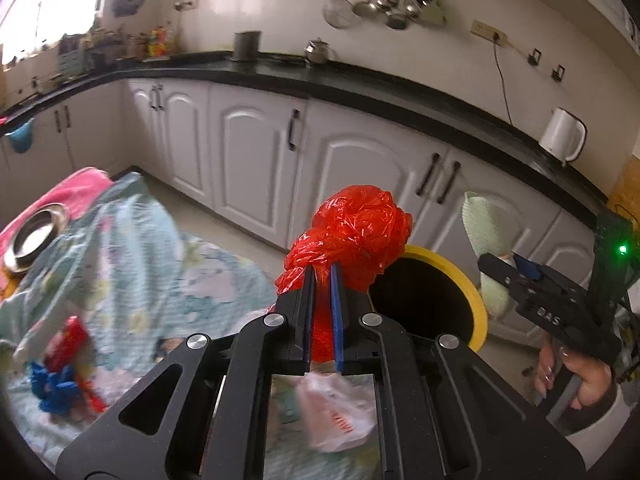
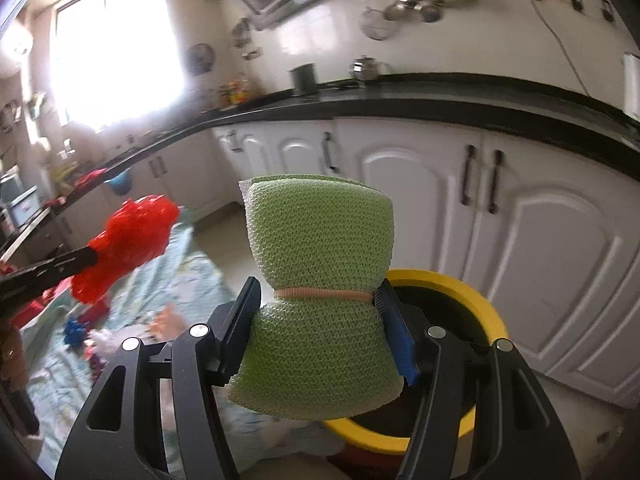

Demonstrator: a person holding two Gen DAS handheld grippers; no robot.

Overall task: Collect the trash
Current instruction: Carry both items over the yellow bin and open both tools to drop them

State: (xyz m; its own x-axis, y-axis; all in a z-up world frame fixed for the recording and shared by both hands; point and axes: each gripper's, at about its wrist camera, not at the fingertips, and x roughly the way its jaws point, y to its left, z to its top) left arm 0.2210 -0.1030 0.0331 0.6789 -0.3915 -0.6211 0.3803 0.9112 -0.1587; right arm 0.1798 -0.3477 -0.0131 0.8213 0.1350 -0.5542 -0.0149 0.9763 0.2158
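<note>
**Both grippers loaded, held by the yellow-rimmed bin**

Nearest to you, your left gripper (image 1: 323, 276) was clenched tight on a crumpled red plastic bag (image 1: 352, 232), its jaws nearly together with a thin fold of the plastic pinched between them and the bulk of the bag bunched above the fingertips. Your right gripper (image 2: 318, 296) was grasping a light green mesh sponge (image 2: 320, 240) at its waist, where an orange rubber band (image 2: 320, 293) cinched it into a bow shape; the jaws stood partly apart with both pads pressing on the sponge's sides.

Just behind and below both loads was the bin (image 2: 452, 280), round, dark inside, with a yellow rim. In the left wrist view it sat just right of the red bag, and your right hand (image 1: 576, 372) gripped the other tool's handle at the frame's right edge, the sponge raised above the bin's far side.

To the left lay a patterned cloth (image 1: 168, 256) spread over the floor. On it were blurred scraps of red and blue litter (image 1: 60, 372), a pale plastic wrapper (image 1: 336, 416) under the left gripper, and a steel plate (image 1: 36, 240) farther off on a pink cloth.

Beyond stood white cabinets (image 1: 248, 152) under a black countertop (image 1: 360, 80), which carried a white kettle (image 1: 562, 134). Utensils (image 1: 392, 4) hung on the wall.
</note>
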